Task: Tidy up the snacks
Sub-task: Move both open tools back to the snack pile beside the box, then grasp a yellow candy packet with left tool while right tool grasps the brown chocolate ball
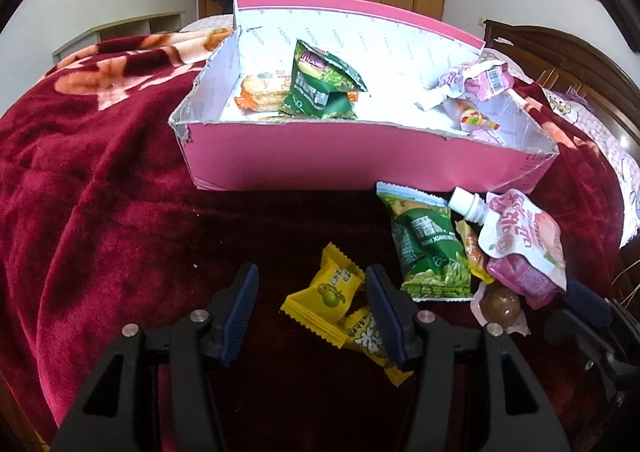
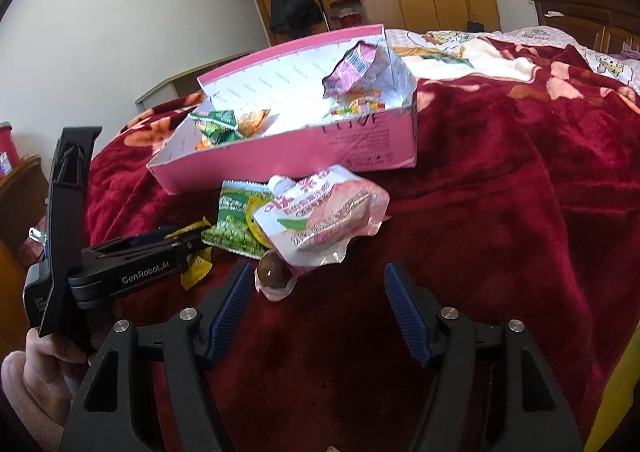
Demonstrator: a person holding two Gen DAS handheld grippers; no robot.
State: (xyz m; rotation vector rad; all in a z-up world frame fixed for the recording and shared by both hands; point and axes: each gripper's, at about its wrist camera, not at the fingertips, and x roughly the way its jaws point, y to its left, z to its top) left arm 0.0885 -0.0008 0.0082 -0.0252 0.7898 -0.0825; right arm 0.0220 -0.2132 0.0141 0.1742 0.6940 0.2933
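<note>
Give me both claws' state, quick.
Left claw: open, straddling the yellow candy packets, not gripping.
Right claw: open, empty.

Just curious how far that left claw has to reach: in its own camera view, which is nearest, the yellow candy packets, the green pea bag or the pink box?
1. Yellow candy packets, between the claw's fingers.
2. Green pea bag, ahead, to the right.
3. Pink box, farthest back.
</note>
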